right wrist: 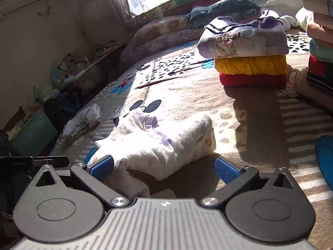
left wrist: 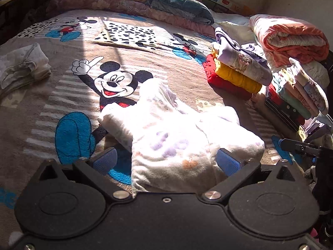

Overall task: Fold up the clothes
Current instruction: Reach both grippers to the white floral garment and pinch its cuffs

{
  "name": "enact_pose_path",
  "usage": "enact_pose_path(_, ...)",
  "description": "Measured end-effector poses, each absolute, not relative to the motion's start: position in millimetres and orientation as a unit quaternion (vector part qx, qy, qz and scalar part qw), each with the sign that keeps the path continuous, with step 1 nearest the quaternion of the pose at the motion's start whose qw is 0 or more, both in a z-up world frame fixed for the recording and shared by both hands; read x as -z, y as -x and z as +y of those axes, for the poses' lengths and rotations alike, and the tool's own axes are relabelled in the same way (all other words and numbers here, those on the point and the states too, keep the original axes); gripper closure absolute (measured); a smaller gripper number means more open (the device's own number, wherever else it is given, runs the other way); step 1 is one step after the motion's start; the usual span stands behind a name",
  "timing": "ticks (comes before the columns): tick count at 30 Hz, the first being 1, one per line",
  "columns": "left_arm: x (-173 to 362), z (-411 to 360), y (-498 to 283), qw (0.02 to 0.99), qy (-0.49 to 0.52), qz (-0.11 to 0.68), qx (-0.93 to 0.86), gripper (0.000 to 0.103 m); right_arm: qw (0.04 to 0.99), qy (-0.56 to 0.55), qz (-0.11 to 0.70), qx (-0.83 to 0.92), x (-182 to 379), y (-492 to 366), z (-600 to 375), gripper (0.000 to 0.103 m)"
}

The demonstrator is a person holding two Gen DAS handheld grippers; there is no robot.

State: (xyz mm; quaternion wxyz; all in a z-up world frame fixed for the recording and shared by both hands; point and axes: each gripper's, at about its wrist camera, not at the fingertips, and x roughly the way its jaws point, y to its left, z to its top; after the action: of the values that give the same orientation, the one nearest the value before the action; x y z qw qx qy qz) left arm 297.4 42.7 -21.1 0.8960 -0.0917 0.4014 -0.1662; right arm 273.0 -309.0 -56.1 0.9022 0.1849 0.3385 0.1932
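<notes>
Left wrist: fuzzy white garment (left wrist: pixel 177 137) bunched between wide left tongs (left wrist: pixel 166 162); right tongs (right wrist: pixel 164 166) likewise wide.

Both fisheye views look low and close along the bed's cartoon-mouse printed blanket (left wrist: pixel 145 48). The left wrist view faces the headboard pillows; the right wrist view angles toward the window. Both share the crumpled white fleece garment (left wrist: pixel 183 137) (right wrist: pixel 158 143) and the red-yellow-lilac folded stack (left wrist: pixel 235 73) (right wrist: pixel 249 58).
</notes>
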Motion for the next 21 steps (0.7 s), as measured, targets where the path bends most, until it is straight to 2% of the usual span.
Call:
enact_pose_path(2,23,45,-314,0.898,0.082,0.399,0.169,0.001,0.897,-0.194,0.345,-0.195,62,-293,-315,0.002)
enact_pose_path(4,25,42,-331,0.898,0.067,0.399,0.171,0.004,0.893,-0.198,0.353,-0.196,65,-309,-317,0.016)
enact_pose_path(6,28,38,-349,0.898,0.052,0.4,0.175,0.013,0.89,-0.199,0.36,-0.195,70,-324,-317,0.022)
enact_pose_path(9,37,33,-378,0.895,0.028,0.407,0.179,0.017,0.886,-0.2,0.37,-0.195,77,-343,-316,0.022)
enact_pose_path(11,41,31,-396,0.892,0.026,0.413,0.182,0.025,0.88,-0.207,0.379,-0.197,83,-355,-316,0.024)
enact_pose_path(12,43,30,-405,0.891,0.025,0.415,0.184,0.033,0.878,-0.21,0.383,-0.195,85,-360,-316,0.025)
enact_pose_path(18,55,23,-451,0.88,0.025,0.434,0.193,0.041,0.864,-0.249,0.397,-0.185,103,-389,-320,0.025)
enact_pose_path(21,61,19,-464,0.874,0.028,0.442,0.198,0.042,0.854,-0.264,0.409,-0.184,113,-401,-320,0.025)
